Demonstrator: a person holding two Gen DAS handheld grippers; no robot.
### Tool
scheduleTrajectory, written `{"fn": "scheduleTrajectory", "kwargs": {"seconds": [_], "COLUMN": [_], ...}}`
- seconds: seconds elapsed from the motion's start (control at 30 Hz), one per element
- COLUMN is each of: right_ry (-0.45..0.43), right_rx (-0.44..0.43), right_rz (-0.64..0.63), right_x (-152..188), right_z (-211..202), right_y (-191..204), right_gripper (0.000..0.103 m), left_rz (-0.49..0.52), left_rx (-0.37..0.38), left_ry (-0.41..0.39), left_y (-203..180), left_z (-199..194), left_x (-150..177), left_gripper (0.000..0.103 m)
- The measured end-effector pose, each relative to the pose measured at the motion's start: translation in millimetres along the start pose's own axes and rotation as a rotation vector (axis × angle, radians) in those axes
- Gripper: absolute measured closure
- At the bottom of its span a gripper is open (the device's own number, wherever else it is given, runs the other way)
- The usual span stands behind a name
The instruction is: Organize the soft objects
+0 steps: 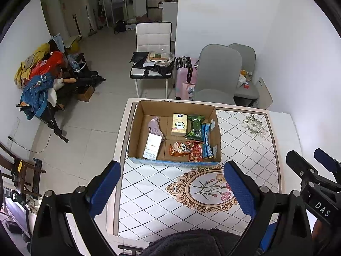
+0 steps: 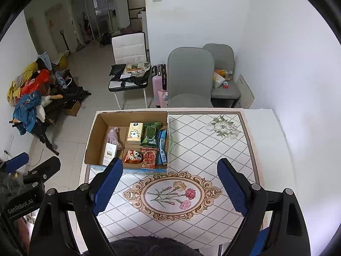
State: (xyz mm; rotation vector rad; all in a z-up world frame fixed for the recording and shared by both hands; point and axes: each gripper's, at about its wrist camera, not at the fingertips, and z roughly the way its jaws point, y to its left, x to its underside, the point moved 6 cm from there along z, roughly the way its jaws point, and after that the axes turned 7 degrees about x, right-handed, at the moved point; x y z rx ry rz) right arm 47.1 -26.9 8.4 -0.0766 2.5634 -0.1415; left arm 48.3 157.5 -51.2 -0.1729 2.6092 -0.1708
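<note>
Dark fuzzy sleeve (image 1: pixel 187 243) cut off below; white pack (image 2: pixel 110 152) partly behind right tongs (image 2: pixel 170 187).

The left black two-finger gripper (image 1: pixel 171 188) is showing blue, knurled rubber pads (image 1: pixel 104 188) on angular black arms studded with round silver screws. The right black two-finger gripper (image 2: pixel 170 188) is wearing the same blue pads (image 2: pixel 107 186) — its housing is bearing white "DAS" lettering, the left's "GenRobot.AI". A dark fuzzy sleeve (image 1: pixel 187 243) is showing below.
</note>
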Motion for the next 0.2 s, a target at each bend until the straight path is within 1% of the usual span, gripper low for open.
{"fn": "scheduleTrajectory", "kwargs": {"seconds": [0.2], "right_ry": [0.01], "right_rx": [-0.006], "right_rz": [-0.003], "right_x": [1.4], "right_z": [2.8], "right_y": [2.5], "right_gripper": [0.011], "left_rz": [-0.002], "left_rx": [-0.006], "left_ry": [-0.002], "left_y": [3.3], "left_z": [-1.3], "left_x": [0.9], "left_gripper": [0.004]}}
